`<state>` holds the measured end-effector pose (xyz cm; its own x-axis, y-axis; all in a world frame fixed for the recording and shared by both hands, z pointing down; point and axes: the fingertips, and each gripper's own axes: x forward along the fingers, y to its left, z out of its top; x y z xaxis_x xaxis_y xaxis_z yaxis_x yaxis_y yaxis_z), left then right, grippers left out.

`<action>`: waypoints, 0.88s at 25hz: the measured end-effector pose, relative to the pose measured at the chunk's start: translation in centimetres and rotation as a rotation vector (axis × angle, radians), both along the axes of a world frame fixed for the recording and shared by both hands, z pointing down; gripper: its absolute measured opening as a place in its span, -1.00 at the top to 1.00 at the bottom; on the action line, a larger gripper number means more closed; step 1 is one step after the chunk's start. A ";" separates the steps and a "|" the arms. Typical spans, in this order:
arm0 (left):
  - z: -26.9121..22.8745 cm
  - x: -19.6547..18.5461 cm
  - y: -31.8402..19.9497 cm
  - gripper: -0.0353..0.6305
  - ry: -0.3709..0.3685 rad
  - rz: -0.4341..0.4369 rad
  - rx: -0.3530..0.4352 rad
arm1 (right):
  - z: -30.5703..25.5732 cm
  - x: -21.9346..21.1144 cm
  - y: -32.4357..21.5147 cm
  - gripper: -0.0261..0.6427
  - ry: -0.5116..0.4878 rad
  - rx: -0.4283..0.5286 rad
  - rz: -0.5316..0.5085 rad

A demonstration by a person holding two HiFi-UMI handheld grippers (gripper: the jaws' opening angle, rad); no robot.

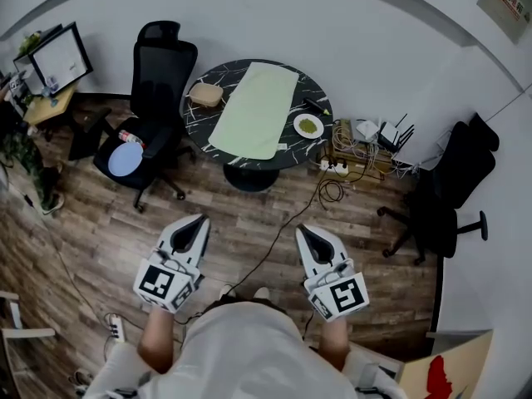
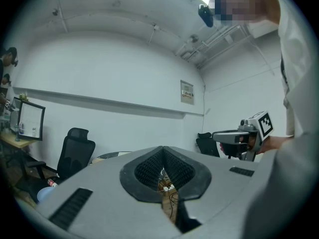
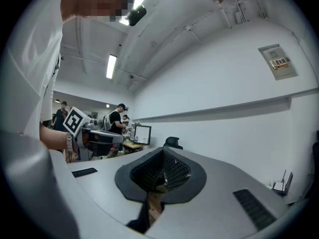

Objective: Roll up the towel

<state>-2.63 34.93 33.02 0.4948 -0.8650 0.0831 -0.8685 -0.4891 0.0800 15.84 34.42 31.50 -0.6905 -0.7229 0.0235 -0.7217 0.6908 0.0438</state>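
Note:
A pale green towel (image 1: 255,109) lies flat and unrolled across a round black marbled table (image 1: 209,139) at the far side of the room. Both grippers hang well short of it, over the wooden floor in front of the person. My left gripper (image 1: 199,221) is shut and empty, held level. My right gripper (image 1: 303,233) is likewise shut with nothing between its jaws. In the left gripper view the shut jaws (image 2: 162,151) fill the lower frame, and the right gripper (image 2: 249,133) shows at the side. The right gripper view shows its own shut jaws (image 3: 162,153).
On the table sit a tan pouch (image 1: 206,95) and a white plate with green contents (image 1: 308,125). A black office chair (image 1: 150,115) stands left of the table, another (image 1: 449,189) at the right. Cables and a power strip (image 1: 337,166) lie on the floor.

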 end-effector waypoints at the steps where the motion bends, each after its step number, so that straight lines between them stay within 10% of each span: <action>1: 0.1 -0.1 0.0 0.88 -0.001 -0.006 -0.002 | 0.0 -0.1 0.0 0.94 -0.005 0.000 -0.008; 11: 0.4 -0.4 0.1 0.86 -0.005 -0.040 0.010 | -0.4 0.1 -1.0 0.25 -0.043 0.042 0.023; 15: 0.2 0.3 0.2 0.10 -0.002 -0.024 0.036 | -0.5 0.8 -1.3 0.17 -0.053 0.049 0.052; 22: 0.2 0.1 0.3 -0.01 0.006 -0.052 0.035 | -0.7 1.9 -1.5 0.09 -0.051 0.055 0.073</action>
<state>-2.48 35.18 33.20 0.4492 -0.8920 0.0496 -0.8925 -0.4456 0.0694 17.79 32.93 30.85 -0.6354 -0.7705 -0.0513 -0.7722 0.6340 0.0422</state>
